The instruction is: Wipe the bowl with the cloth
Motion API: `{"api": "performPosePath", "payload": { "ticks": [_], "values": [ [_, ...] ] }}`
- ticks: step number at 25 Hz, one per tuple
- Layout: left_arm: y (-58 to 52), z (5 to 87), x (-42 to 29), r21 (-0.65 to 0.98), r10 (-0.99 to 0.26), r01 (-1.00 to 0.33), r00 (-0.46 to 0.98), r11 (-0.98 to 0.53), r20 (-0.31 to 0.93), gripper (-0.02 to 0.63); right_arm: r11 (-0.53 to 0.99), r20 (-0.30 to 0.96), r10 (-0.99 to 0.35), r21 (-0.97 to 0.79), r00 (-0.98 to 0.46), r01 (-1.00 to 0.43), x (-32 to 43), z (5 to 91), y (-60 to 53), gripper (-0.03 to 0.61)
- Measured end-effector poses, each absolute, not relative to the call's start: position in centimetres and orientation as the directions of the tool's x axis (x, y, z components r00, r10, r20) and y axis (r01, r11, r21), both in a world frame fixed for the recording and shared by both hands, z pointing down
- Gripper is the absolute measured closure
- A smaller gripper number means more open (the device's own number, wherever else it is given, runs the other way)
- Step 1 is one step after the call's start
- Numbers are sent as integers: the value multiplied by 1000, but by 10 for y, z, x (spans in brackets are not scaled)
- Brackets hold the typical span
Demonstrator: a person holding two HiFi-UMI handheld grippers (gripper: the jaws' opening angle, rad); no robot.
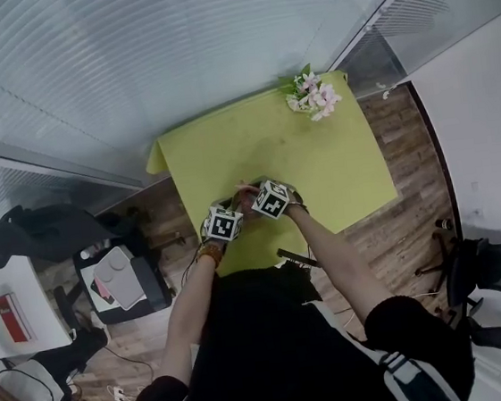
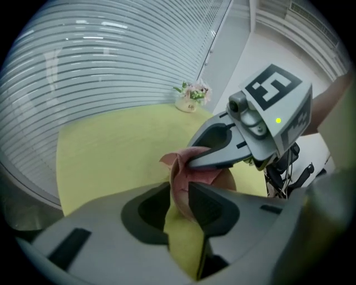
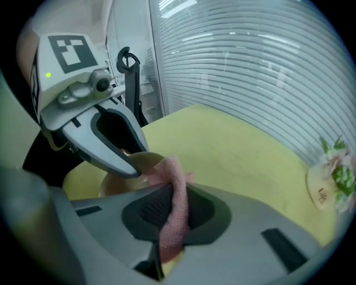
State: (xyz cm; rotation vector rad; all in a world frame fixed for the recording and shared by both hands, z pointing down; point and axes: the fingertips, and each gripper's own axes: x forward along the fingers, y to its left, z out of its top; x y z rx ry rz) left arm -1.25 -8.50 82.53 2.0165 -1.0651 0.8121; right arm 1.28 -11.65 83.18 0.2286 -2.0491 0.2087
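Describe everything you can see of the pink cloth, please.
The cloth is pink and soft, with a fine knitted-looking texture. It is bunched into a narrow strip, pinched between the shut jaws of the right gripper, and its free end lies crumpled at the rim of the beige bowl. Its full size cannot be told.

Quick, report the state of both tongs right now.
Left tongs: closed on the bowl, at its rim.
Right tongs: closed on the pink cloth.
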Motion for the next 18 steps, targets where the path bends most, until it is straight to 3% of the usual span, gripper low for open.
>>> {"api": "performPosePath", "payload": {
  "ticks": [8,18],
  "values": [
    [-126,775,-26,258,-533,-873,462,-415,709,506,931,765,-324,154,-557,-331,4,760,-166,549],
    [-200,651,-41,158,-701,-872,470,-463,537,525,758,400,-652,335,-644,-560,-2,595,-211,548]
  ]
}}
